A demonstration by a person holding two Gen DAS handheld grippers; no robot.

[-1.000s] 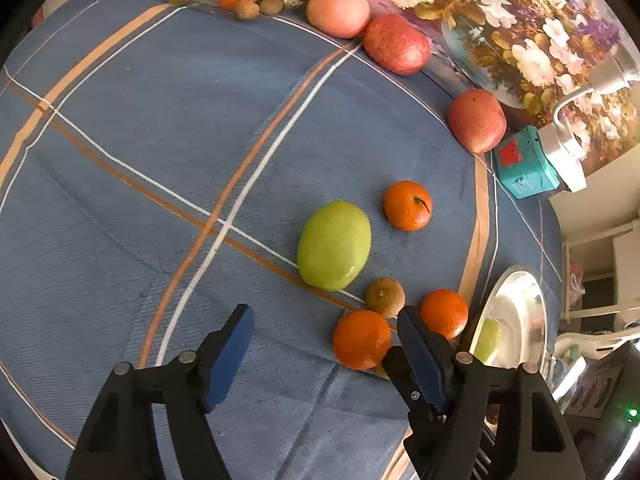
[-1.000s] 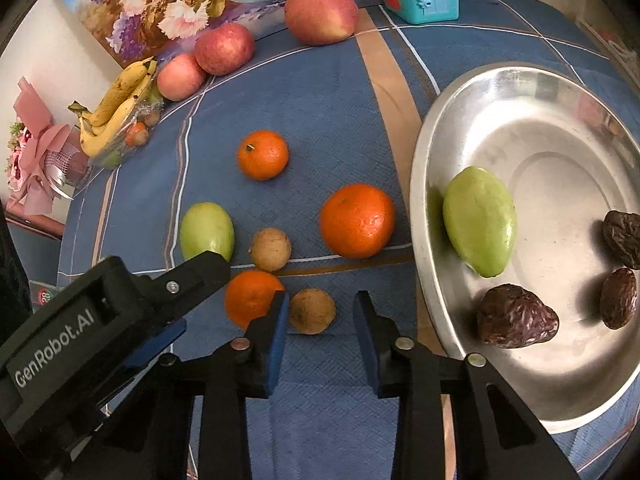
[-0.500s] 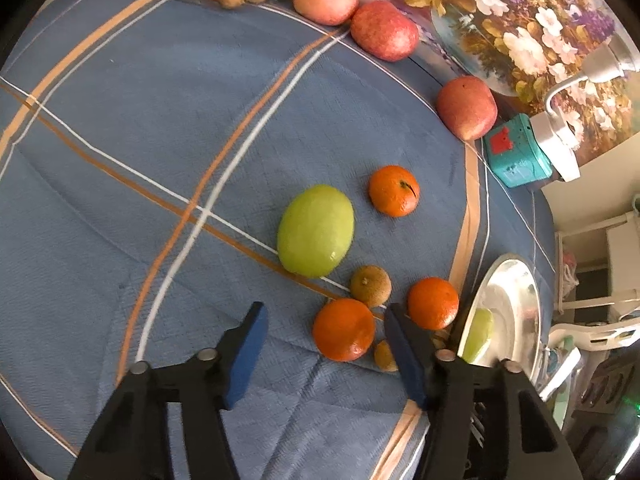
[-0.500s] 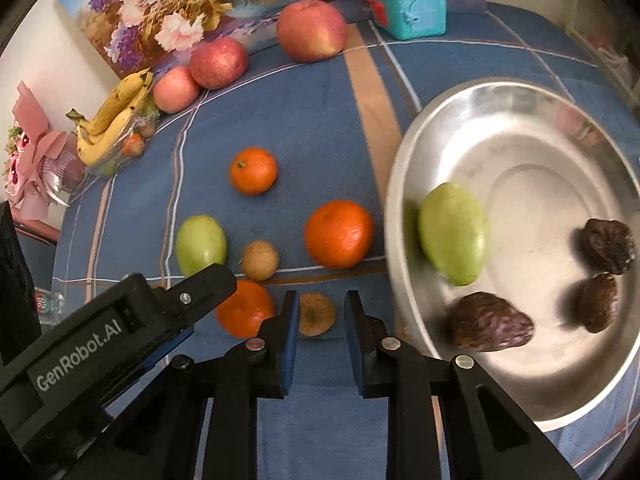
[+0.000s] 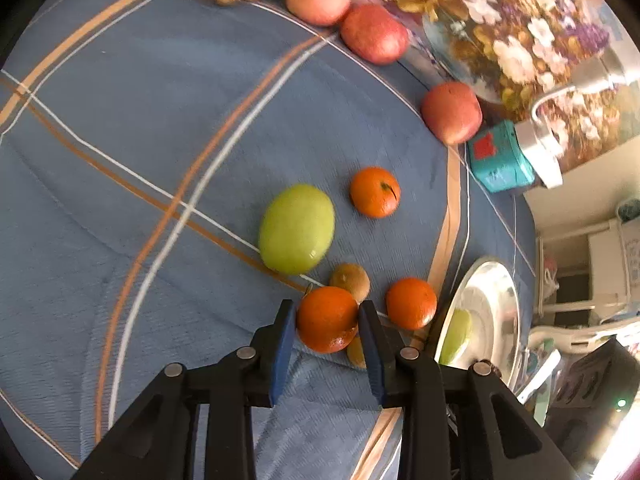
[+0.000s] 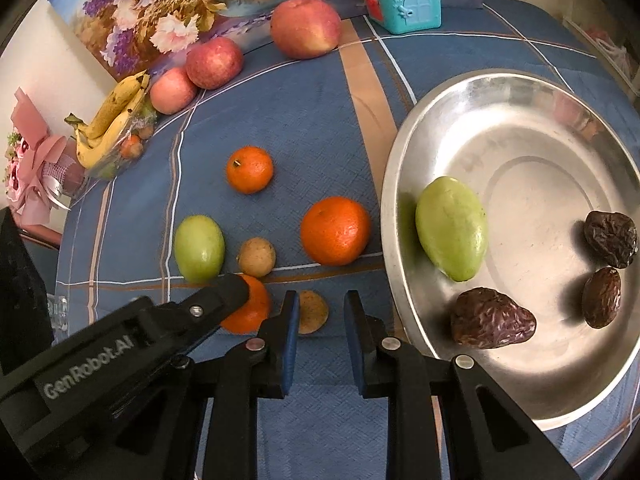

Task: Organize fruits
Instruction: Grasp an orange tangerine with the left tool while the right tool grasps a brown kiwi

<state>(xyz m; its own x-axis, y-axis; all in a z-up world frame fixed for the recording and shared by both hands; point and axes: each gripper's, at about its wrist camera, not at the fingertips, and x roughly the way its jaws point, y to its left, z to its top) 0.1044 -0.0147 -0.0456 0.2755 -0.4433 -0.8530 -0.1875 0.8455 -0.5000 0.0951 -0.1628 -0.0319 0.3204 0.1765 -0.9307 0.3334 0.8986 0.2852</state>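
Left gripper point(image 5: 327, 317) has just been closing, and its blue pads now sit against both sides of the near orange point(image 5: 327, 319), on the blue checked tablecloth point(image 5: 120, 160) just left of the steel plate point(image 6: 520, 92). Grip looks taken across the widest part of the fruit, which is the right place: round, firm, moderately heavy, with a dimpled skin that gives the pads some bite. Squeeze too hard and the peel could bruise; grab off-centre and it would likely roll out.

Right gripper point(image 6: 320, 312) has jaws narrowed to their tightest with a gap between them. A small brown fruit point(image 6: 313, 311) lies by the left pad; whether it is pinched, I cannot tell. It is small, light and hard-looking, easy to flick away.

Still loose on the cloth:
- green mango point(image 5: 297, 229), left of centre, smooth and probably slippery
- second small brown fruit point(image 5: 350, 279), touching the held orange on its far side
- two more oranges, one far point(image 5: 375, 191), one right near the plate point(image 5: 411, 303)

The plate already holds another green mango point(image 6: 451, 228) and three dark wrinkled dried fruits point(image 6: 492, 324), soft-looking. Red apples point(image 6: 306, 27) and bananas point(image 6: 112, 118) lie along the far edge.
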